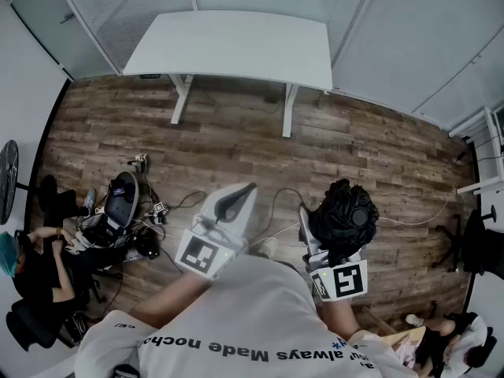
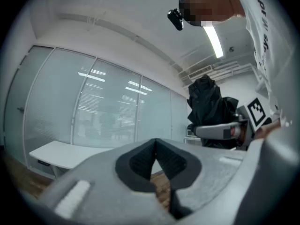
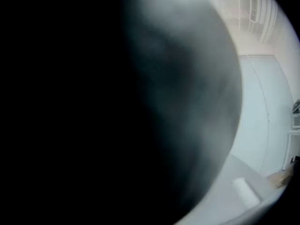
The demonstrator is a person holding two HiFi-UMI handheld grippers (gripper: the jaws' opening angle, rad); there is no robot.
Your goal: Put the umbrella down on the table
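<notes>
I count one black umbrella point(image 1: 344, 215) and two grippers, a left gripper point(image 1: 249, 189) and a right gripper point(image 1: 311, 231). There are two marker cubes, one on each gripper. One white table point(image 1: 236, 46) stands at the far side. I see three people: the holder point(image 1: 236, 321), a seated person point(image 1: 31, 266) near left, and a partly seen person point(image 1: 461, 337) near right.

Open wood floor point(image 1: 370, 156) before white table point(image 1: 236, 46), cable clutter point(image 1: 134, 219) left

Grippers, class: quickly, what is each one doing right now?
Left gripper: jaws closed, empty.
Right gripper: closed on the black umbrella.
</notes>
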